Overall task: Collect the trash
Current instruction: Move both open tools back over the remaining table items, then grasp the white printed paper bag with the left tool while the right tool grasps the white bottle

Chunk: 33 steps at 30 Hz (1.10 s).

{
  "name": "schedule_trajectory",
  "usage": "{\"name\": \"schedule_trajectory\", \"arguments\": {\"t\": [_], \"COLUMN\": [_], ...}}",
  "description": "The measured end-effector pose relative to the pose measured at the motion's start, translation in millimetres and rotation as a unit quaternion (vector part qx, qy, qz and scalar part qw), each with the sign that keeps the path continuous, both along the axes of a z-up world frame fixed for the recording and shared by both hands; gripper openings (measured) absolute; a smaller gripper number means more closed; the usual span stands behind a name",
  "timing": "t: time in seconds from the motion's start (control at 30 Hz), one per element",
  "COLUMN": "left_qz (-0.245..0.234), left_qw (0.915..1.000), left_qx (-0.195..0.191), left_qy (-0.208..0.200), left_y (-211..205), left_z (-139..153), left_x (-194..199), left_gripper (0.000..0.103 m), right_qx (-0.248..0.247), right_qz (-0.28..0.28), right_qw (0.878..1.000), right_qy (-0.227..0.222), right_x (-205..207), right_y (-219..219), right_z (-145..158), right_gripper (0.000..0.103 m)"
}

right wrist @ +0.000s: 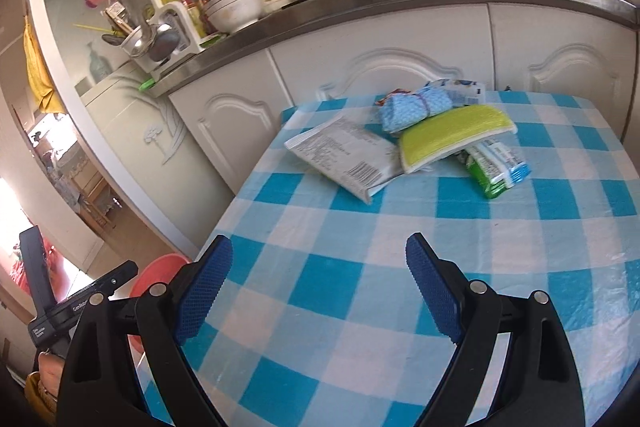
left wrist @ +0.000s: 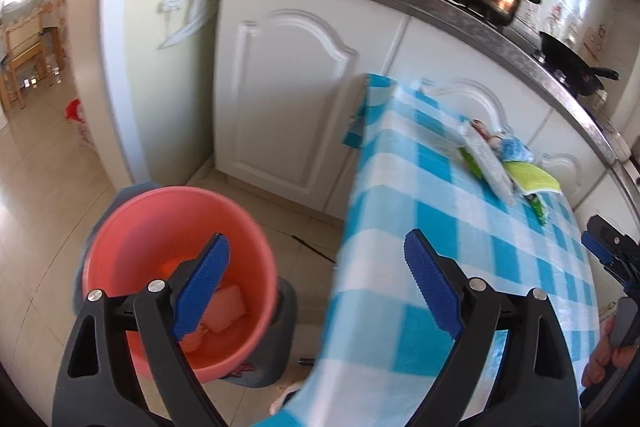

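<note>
While the wrappers [right wrist: 346,157] sat piled at the far end of the checkered desk [right wrist: 360,267], both the left gripper [left wrist: 316,281] and right gripper [right wrist: 320,279] hung wide open, empty, with the pink bin [left wrist: 180,227] on the floor.

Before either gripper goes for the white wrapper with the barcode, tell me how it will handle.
The white wrapper looks flat and thin, so probably light and floppy, sagging from one edge. Its glossy surface may slip between pads. One end seems tucked under the yellow-green sponge, so pulling it could drag the sponge along.
</note>
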<state>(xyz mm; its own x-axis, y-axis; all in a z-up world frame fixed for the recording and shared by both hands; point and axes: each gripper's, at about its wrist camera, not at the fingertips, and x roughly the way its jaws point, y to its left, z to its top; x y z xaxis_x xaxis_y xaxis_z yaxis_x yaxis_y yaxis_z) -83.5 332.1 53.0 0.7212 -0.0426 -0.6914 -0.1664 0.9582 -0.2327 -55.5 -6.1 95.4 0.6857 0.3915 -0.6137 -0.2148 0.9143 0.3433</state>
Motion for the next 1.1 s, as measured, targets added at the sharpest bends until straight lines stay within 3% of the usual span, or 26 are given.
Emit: {"name": "schedule_trajectory", "arguments": {"t": [0.23,0.4,0.53,0.8,1.1], "left_qz": [-0.077,-0.098,-0.102,-0.100,-0.086], "left_qw": [0.9959,0.9916,0.9888,0.9909,0.9940], "left_qx": [-0.047,-0.084,-0.108,-0.089,-0.067], "left_qy": [-0.010,-0.014,-0.009,-0.011,-0.007], "left_y": [-71.6,-110.7,-131.7,-154.9,-160.5], "left_z": [5.5,3.1,-3.0,-6.1,-12.8], "left_x": [51.9,95.9,125.7,172.2,211.4], "left_gripper": [0.090,0.090,0.090,0.090,0.090], "right_qx": [0.001,0.036,0.030,0.011,-0.044], "right_qz": [-0.040,-0.064,-0.068,-0.073,-0.050], "right_qw": [0.999,0.997,0.997,0.997,0.997], "right_qy": [0.013,0.025,0.015,0.015,0.037], "right_x": [43.3,73.8,95.2,146.8,231.4], "right_y": [-64.8,-99.9,-110.2,-123.7,-124.0], "right_z": [-1.3,-10.4,-10.7,-7.8,-11.5], "right_gripper": [0.088,0.088,0.088,0.088,0.088]}}
